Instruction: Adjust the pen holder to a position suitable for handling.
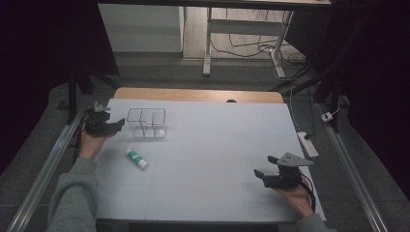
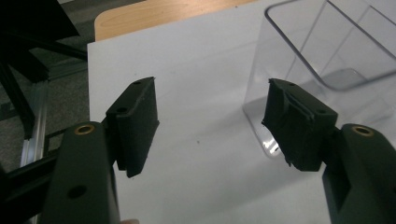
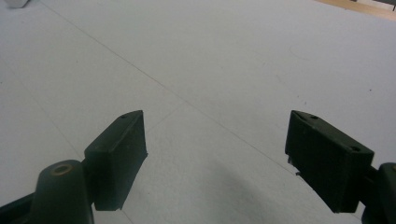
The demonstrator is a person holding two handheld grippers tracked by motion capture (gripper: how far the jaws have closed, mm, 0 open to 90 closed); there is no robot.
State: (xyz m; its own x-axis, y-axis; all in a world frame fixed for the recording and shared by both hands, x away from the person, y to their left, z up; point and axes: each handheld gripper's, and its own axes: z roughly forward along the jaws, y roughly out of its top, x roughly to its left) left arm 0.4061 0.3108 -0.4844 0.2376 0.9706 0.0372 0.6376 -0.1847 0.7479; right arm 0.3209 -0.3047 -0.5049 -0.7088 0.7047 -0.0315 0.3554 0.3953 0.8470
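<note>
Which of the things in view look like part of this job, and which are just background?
Likely in play:
- clear divided container
- glue stick
- left gripper, open beside the container
- right gripper, open

Background:
- power strip off the table's right edge
- desk frame and cables beyond

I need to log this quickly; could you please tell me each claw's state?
Left claw: open, empty, beside the clear box.
Right claw: open, empty.
</note>
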